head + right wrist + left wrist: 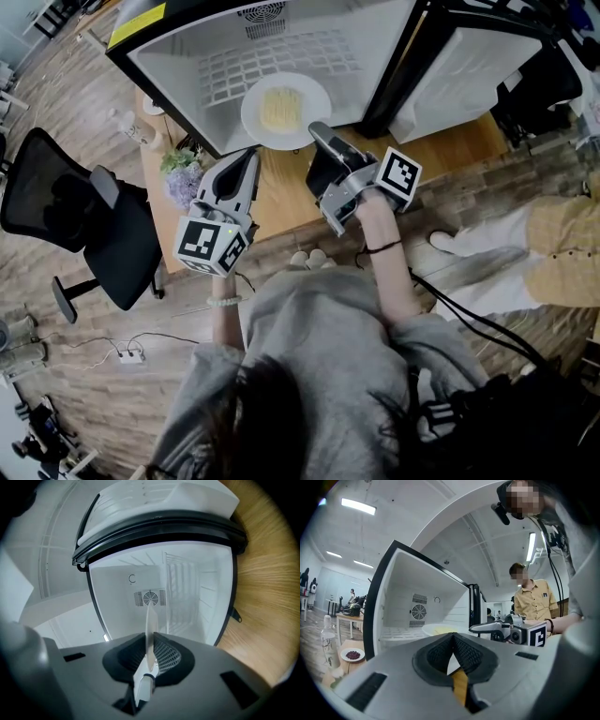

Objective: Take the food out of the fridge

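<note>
The right gripper (321, 136) is pinching the plate (258, 120) of food (281, 108) at the fridge's (187, 66) front edge, while the left gripper (250, 157) is hovering, pressed together.

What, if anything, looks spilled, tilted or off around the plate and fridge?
Nothing stands out. The right gripper pinches the plate by its rim at the mouth of the open fridge; it looks about level, the yellow food heaped in its middle. No spill shows on the wooden table. The left gripper is shut and empty.
</note>
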`<state>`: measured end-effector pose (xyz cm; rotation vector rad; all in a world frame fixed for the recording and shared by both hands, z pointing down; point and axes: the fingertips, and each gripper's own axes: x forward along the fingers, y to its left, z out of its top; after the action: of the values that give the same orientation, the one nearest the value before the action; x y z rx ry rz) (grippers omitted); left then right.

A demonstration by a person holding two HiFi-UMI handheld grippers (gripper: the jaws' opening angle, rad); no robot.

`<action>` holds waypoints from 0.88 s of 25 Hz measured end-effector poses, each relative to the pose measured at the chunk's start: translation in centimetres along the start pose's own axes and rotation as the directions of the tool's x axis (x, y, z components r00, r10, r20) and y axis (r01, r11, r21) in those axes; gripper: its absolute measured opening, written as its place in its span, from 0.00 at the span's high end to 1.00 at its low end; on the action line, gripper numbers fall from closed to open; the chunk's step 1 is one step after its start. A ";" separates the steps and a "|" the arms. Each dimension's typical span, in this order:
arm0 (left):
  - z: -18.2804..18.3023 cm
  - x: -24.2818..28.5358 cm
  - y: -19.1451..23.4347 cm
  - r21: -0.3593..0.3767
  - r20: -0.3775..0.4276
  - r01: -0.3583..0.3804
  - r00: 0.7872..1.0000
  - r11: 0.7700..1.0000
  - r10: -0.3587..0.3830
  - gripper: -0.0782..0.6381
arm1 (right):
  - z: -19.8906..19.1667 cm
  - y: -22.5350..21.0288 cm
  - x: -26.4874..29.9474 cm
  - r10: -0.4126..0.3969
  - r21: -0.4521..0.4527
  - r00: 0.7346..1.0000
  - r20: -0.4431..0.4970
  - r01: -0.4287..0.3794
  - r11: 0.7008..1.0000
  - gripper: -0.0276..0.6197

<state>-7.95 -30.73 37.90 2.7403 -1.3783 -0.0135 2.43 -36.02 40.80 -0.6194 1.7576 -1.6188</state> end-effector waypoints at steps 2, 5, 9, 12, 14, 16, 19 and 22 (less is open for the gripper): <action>-0.3 -0.2 -0.2 -0.003 -0.002 0.000 1.000 1.000 0.000 0.88 | -0.2 -0.2 -0.5 0.000 0.003 1.000 0.002 0.000 1.000 0.88; -0.5 -0.3 -0.6 -0.005 -0.005 0.002 1.000 1.000 -0.002 0.88 | -0.3 -0.4 -1.1 -0.001 0.006 1.000 0.002 0.001 1.000 0.88; -0.5 -0.2 -0.7 -0.005 -0.001 0.001 1.000 1.000 -0.001 0.88 | -0.3 -0.4 -1.3 0.001 0.005 1.000 0.000 -0.001 1.000 0.88; -0.4 -0.6 -0.6 -0.003 0.005 -0.002 1.000 1.000 0.002 0.88 | -0.7 -0.4 -1.3 0.006 0.001 1.000 -0.004 -0.006 1.000 0.88; -0.3 -0.7 -0.6 -0.001 0.008 -0.005 1.000 1.000 0.005 0.88 | -0.8 -0.4 -1.4 0.008 0.003 1.000 -0.006 -0.008 1.000 0.88; -0.2 -0.7 -0.5 0.001 0.011 -0.008 1.000 1.000 0.008 0.88 | -0.8 -0.4 -1.5 0.008 0.004 1.000 -0.008 -0.008 1.000 0.88; 0.1 -0.6 -0.5 0.005 0.016 -0.009 1.000 1.000 0.009 0.88 | -0.8 -0.5 -1.6 0.008 0.005 1.000 -0.009 -0.008 1.000 0.88; 0.2 -0.6 -0.5 0.005 0.018 -0.009 1.000 1.000 0.009 0.88 | -0.8 -0.4 -1.7 0.010 0.008 1.000 -0.010 -0.010 1.000 0.88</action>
<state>-7.92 -29.93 37.66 2.7449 -1.3968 -0.0335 2.93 -34.26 41.42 -0.5992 1.7582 -1.6236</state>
